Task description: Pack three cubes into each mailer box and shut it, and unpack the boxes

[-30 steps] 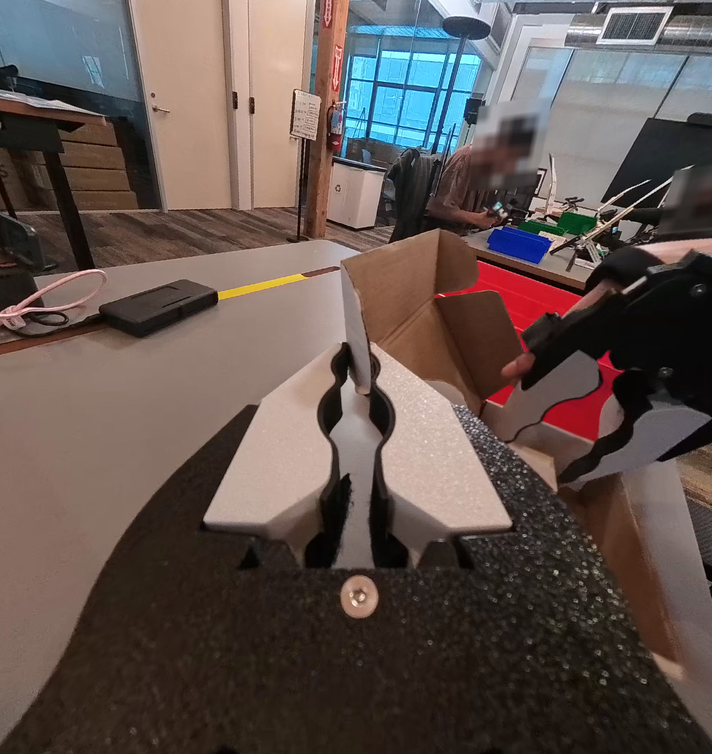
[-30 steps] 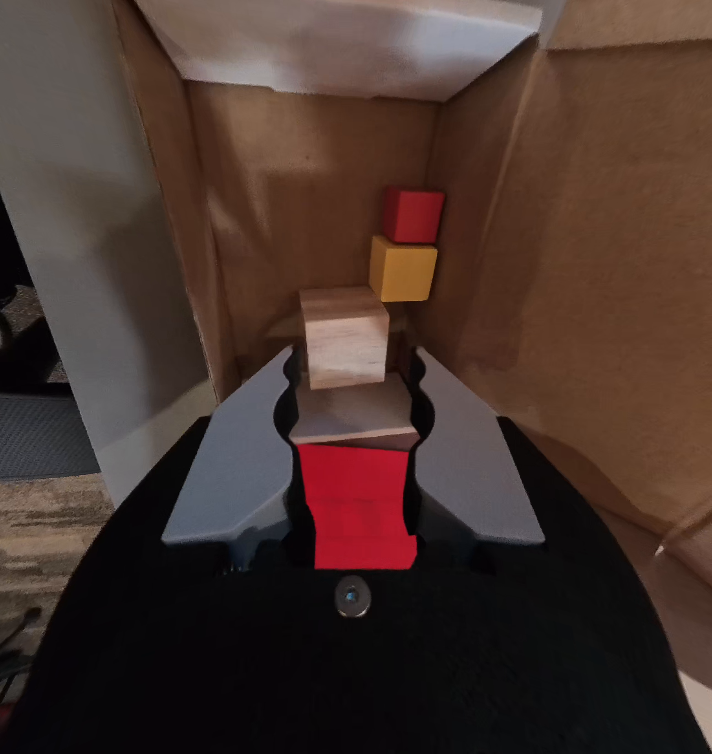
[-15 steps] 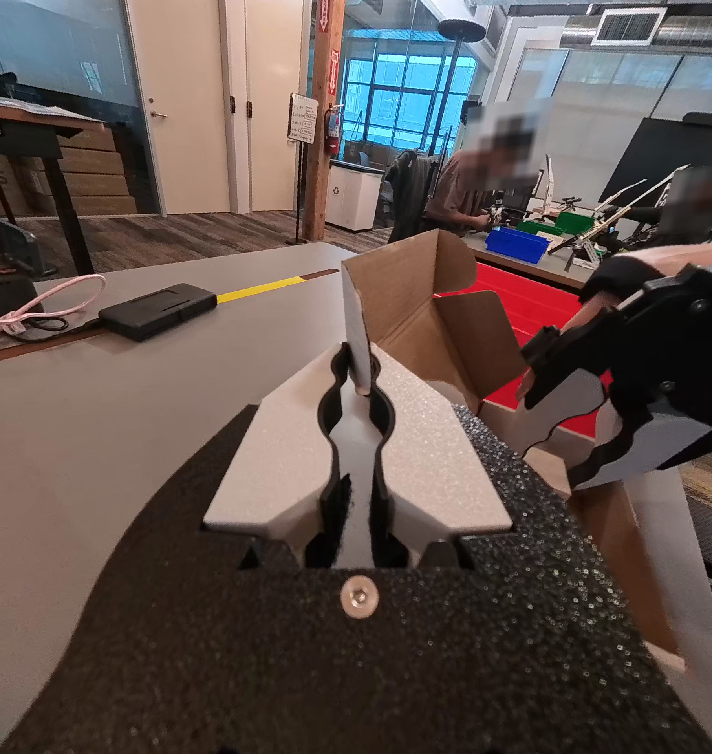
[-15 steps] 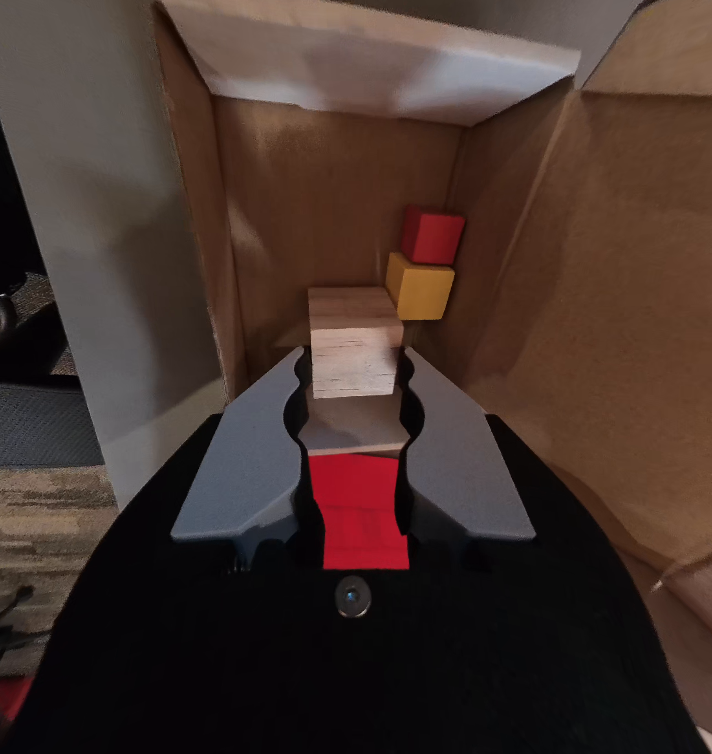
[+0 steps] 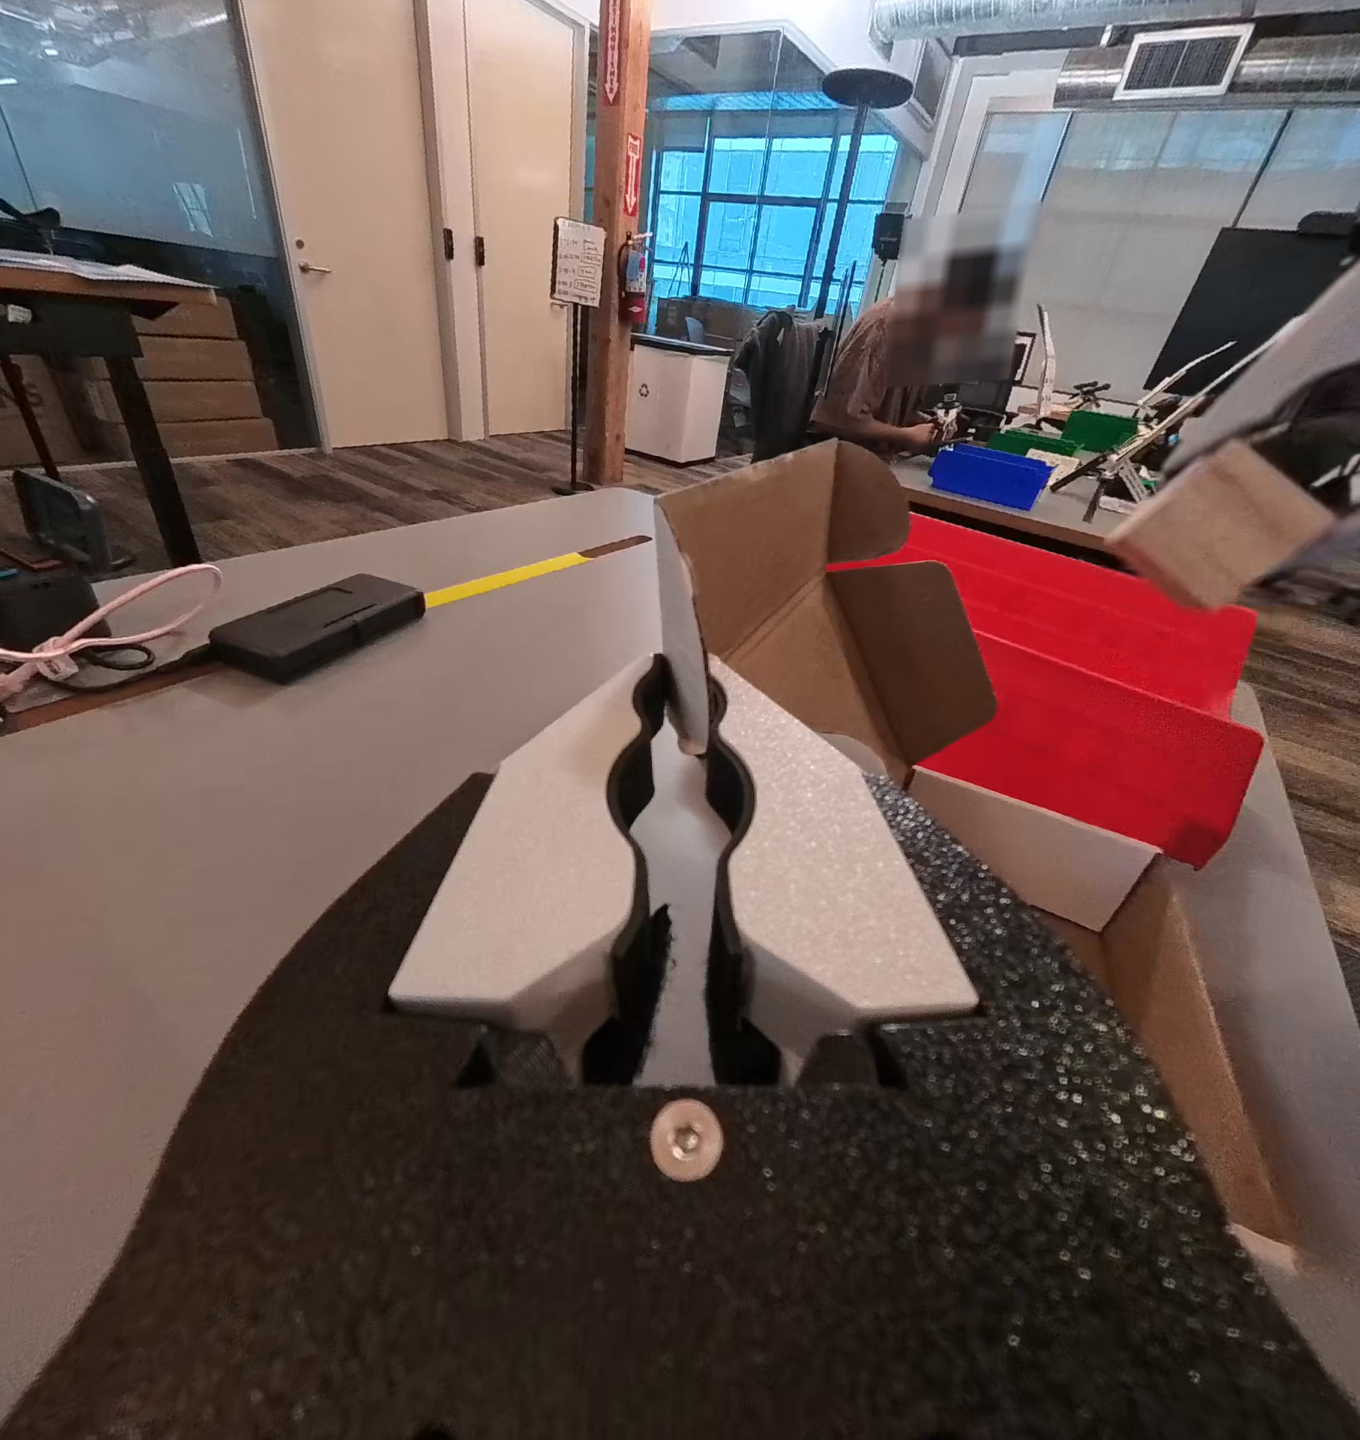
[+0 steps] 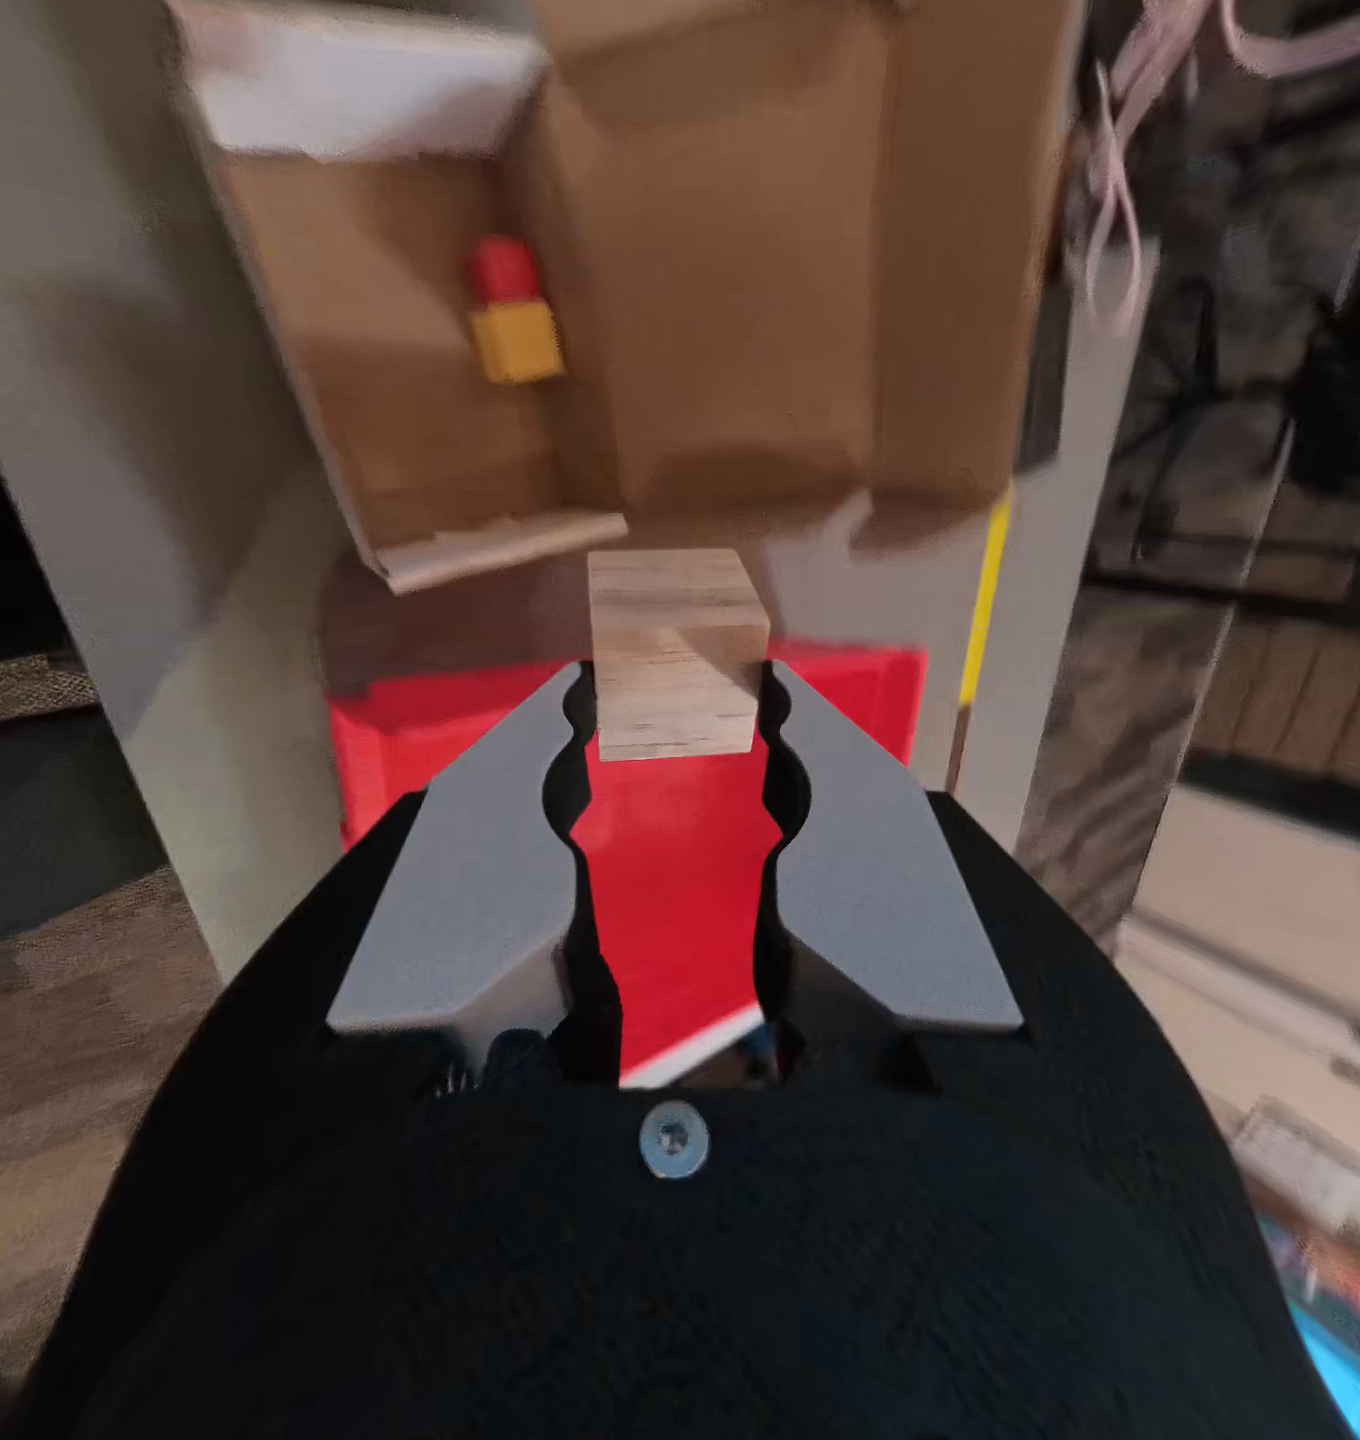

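Plain wooden cube (image 6: pixel 675 662) lifted clear of the open mailer box (image 6: pixel 443 436)
Right gripper (image 6: pixel 675 686) has its jaws pressed on the cube's two sides, above a red box (image 6: pixel 840 701); a red cube (image 6: pixel 505 269) and a yellow cube (image 6: pixel 517 343) lie inside the brown box at the counter (image 5: pixel 193 818) edge. Left gripper (image 5: pixel 684 701) jaws are clamped on the box's upright lid flap (image 5: pixel 680 623)

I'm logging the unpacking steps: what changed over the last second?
The right tool lifted the plain wooden cube it was already gripping out of the mailer box, now above the red bin. The red cube and yellow cube stayed inside; the left tool still pinches the lid flap.
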`<state>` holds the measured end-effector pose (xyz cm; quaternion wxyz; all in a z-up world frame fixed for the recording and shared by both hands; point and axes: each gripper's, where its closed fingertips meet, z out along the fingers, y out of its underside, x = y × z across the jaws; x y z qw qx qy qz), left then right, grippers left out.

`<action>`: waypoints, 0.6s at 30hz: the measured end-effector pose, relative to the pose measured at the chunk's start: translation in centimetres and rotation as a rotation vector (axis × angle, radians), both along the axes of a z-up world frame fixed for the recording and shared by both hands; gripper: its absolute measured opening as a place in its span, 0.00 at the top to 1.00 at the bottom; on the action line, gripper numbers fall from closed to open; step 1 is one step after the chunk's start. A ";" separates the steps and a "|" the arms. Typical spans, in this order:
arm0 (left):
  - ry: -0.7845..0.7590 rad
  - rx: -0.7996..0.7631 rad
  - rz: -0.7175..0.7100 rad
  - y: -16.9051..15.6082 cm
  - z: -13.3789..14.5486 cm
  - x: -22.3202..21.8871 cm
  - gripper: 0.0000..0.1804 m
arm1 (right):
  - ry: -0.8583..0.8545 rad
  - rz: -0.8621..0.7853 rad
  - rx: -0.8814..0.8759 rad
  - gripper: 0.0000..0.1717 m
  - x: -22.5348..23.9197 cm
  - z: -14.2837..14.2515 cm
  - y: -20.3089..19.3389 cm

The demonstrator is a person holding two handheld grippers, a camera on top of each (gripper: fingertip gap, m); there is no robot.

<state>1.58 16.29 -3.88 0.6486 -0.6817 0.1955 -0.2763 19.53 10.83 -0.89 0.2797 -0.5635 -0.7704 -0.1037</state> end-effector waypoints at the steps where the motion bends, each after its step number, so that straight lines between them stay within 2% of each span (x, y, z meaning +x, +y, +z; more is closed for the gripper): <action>1: 0.002 0.004 0.000 0.0 0.0 -0.1 0.97 | -0.001 -0.073 0.009 0.76 2.0 0.5 1.0; 4: -0.008 0.001 0.012 0.2 0.0 -0.6 0.98 | -0.067 -0.249 -0.015 0.76 8.2 -0.3 3.5; 9: -0.036 -0.001 0.025 0.3 0.2 -1.3 0.98 | -0.312 -0.391 -0.165 0.76 16.5 -7.1 3.9; 12: -0.038 0.000 0.026 0.3 0.2 -1.3 0.98 | -0.356 -0.378 -0.238 0.76 18.4 -9.9 3.1; 18: -0.045 -0.004 0.016 0.3 0.2 -1.2 0.98 | -0.493 -0.350 -0.277 0.76 20.1 -12.9 2.1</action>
